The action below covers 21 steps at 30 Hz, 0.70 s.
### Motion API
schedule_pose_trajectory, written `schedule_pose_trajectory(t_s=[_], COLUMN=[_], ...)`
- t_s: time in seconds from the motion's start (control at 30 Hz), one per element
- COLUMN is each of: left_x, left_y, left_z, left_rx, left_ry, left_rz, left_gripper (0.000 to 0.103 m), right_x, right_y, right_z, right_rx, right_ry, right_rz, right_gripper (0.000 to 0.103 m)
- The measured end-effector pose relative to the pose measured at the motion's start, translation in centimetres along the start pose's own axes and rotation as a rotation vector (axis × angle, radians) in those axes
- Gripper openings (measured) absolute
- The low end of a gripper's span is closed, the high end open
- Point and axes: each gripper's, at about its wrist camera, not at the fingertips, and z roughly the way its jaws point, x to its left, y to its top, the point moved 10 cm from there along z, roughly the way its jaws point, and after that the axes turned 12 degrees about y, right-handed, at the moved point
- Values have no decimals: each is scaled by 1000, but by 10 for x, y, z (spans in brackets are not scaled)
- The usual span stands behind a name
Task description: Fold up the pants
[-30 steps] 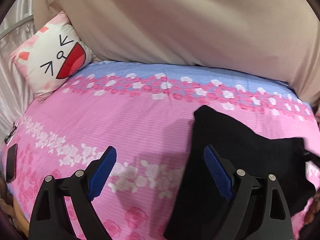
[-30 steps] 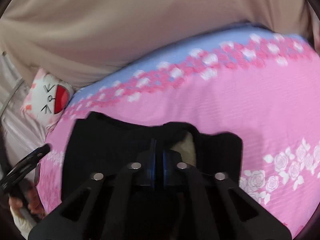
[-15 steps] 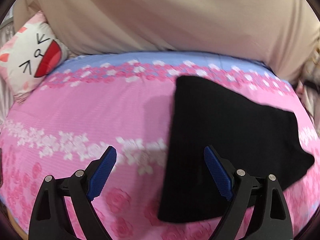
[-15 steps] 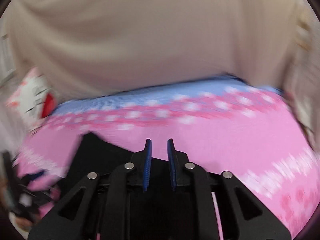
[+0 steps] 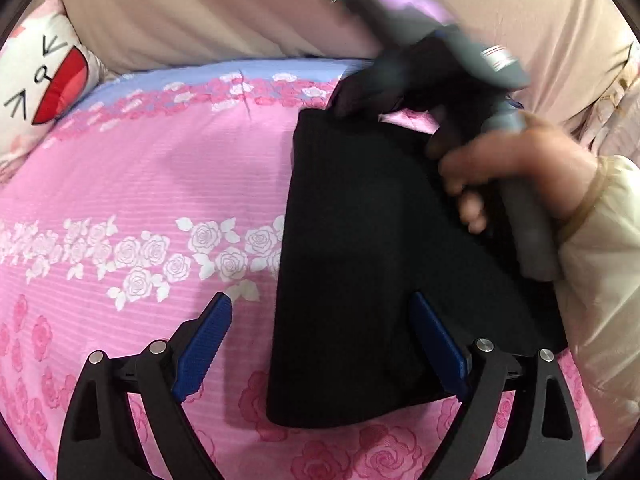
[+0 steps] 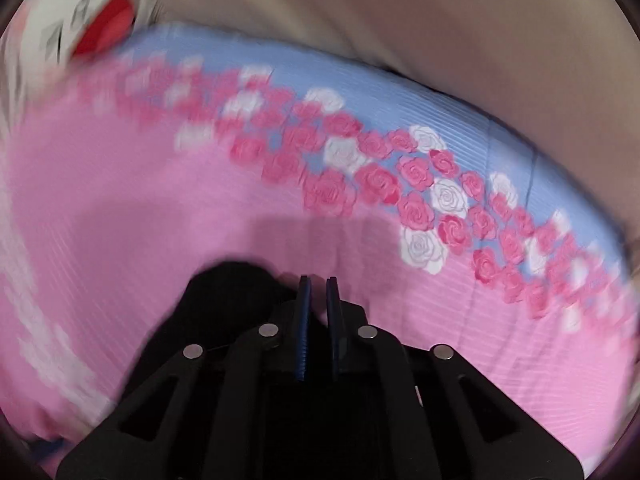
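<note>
The black pants (image 5: 360,240) lie folded into a long flat slab on the pink rose-print bed sheet (image 5: 160,180). My left gripper (image 5: 320,300) hovers open over their near left edge, one blue pad above the sheet and the other above the cloth. In the left wrist view the blurred right gripper (image 5: 348,106), held by a hand (image 5: 512,164), has its tip at the pants' far corner. From the right wrist view the right gripper (image 6: 317,280) is closing, pads almost together. Black cloth (image 6: 224,292) bunches just left of its fingers. I cannot tell whether any is pinched.
A white cartoon-face pillow (image 5: 40,80) leans at the far left of the bed and also appears as a blurred pillow (image 6: 92,20). A beige covering (image 5: 240,8) rises behind the bed. A pale sleeve (image 5: 600,280) fills the right side.
The right gripper let the pants go, swung across and now sits at their far corner, jaws nearly together again. The left gripper sank closer to the pants, still open.
</note>
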Motion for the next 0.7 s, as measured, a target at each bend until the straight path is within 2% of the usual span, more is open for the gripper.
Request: schedule_pose_trajectory(t_s=[0.03,0.07,0.13,0.2,0.27,0.3,0.37,0.4,0.5,0.57,0.63,0.7], left_x=[1,4,16,32,43,47,50,51,44,33,26,24], left_y=[1,2,7,14,20,22,22,21,24,24,20,17], left_z=[-1,-4,-9,-13,-12,-9,-7,-8,-22,-24,-18,-15], left_rx=[11,17,11,-9,-18,-15,-6,-5,-44,-61,-58,-76], left_ry=[-24,-43,-55,-43,-17,1,19,25,50,79,140,206], left_rz=[-1,-9,-36,-71,-94,-98,-104,-112,-110,-67,-26,-4], left_gripper=[90,90,90,90,90,90,90,90,89,89,89,92], right_x=[-1,-7,-16,-34,-53,-68,-88,-96,-104,-95,-88,-84], right_y=[5,5,-10,-54,-103,-143,-202,-233,-283,-291,-282,-269], right_z=[-23,-69,-129,-196,-231,-245,-255,-252,-235,-222,-215,-210], right_rx=[-56,-153,-242,-293,-290,-269,-218,-188,-124,-126,-146,-143], right_ry=[26,33,10,-15,-76,-135,-201,-198,-197,-187,-202,-221], right_rz=[21,36,35,50,81,106,177,233,307,283,241,205], right_gripper=[7,8,13,20,35,35,35,35,35,35,35,45])
